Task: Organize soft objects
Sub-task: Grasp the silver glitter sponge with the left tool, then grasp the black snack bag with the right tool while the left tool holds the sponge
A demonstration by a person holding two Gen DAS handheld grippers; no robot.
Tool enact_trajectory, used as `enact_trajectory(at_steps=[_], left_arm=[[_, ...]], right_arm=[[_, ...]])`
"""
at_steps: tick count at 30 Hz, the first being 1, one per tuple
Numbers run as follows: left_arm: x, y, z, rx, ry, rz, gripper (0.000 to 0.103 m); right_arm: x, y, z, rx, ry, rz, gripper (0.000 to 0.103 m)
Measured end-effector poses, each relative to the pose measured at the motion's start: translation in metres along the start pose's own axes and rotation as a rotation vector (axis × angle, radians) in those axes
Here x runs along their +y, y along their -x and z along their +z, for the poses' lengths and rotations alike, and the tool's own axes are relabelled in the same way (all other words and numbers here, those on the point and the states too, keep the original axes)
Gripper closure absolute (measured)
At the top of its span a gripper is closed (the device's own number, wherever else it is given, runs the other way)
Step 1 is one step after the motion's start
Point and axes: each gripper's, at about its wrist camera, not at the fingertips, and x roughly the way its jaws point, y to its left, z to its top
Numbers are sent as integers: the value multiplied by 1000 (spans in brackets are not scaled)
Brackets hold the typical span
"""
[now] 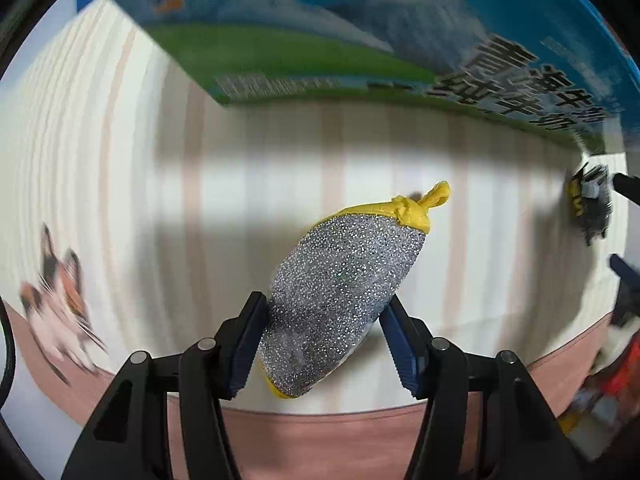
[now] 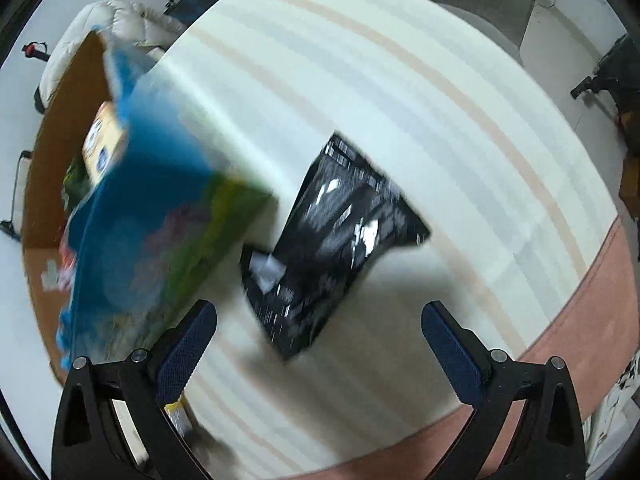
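Left gripper (image 1: 322, 344) is pointing straight down at the table and I read its jaws as clamped on the silver scouring pad (image 1: 340, 296): both blue pads sit against its flanks, left pad clearly pressing in, right pad touching the lower right edge. No earlier frame, so I only report the grip as it stands. The pad is a glittery silver lump with yellow trim and a knotted yellow loop (image 1: 432, 196) at the far end, lying on the striped tablecloth (image 1: 240, 200) and tilted up to the right. A blue and green carton (image 1: 320, 40) with a meadow print and large dark characters fills the top of the left wrist view, just beyond the pad. At the left edge there is a blurred cat print (image 1: 60, 300); I cannot make out detail. Right gripper (image 2: 320, 344) has its fingers wide apart with nothing between them, only cloth (image 2: 400, 120). Ahead of it lies a black foil pouch (image 2: 336, 240), flat on the table, clear of both pads (image 2: 452, 356). To its left stands the same carton (image 2: 160, 220), heavily blurred, with the brown inside of its open top visible and a yellow and white pack (image 2: 102, 144) in it. Pinkish table border (image 2: 580, 320) runs along the near edge.
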Motion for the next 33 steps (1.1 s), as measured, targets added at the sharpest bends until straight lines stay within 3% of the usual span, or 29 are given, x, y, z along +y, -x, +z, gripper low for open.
enact_trajectory(at_steps=[3,5,10,15,21,27,29,31,33], left_arm=[[-7,-4,-7,24,44,-55,47],[-10,-8,-9,33,55,-69,47],[-11,-11,-3,48,64,-92,46],[-21,-8,20,76,68,-123,44],[-15,-30,24,129,73,-194,42],[-38,-24,21,107,-13,-105,41],[-46,-23,23,100,-36,-82,41],[-52,-23,23,94,-53,-60,41],[-59,-23,23,88,-59,-45,41]], right_arm=[[0,-11,10,5,-12,1,2],[1,-19,13,28,11,-17,15],[-1,-27,4,86,183,-84,25],[-23,-24,-6,173,318,-154,26],[-23,-3,11,108,304,-61,17],[12,-38,33,134,318,-96,17],[17,-43,31,128,332,-123,23],[27,-43,23,112,387,-172,44],[25,-39,-9,125,434,-182,50]])
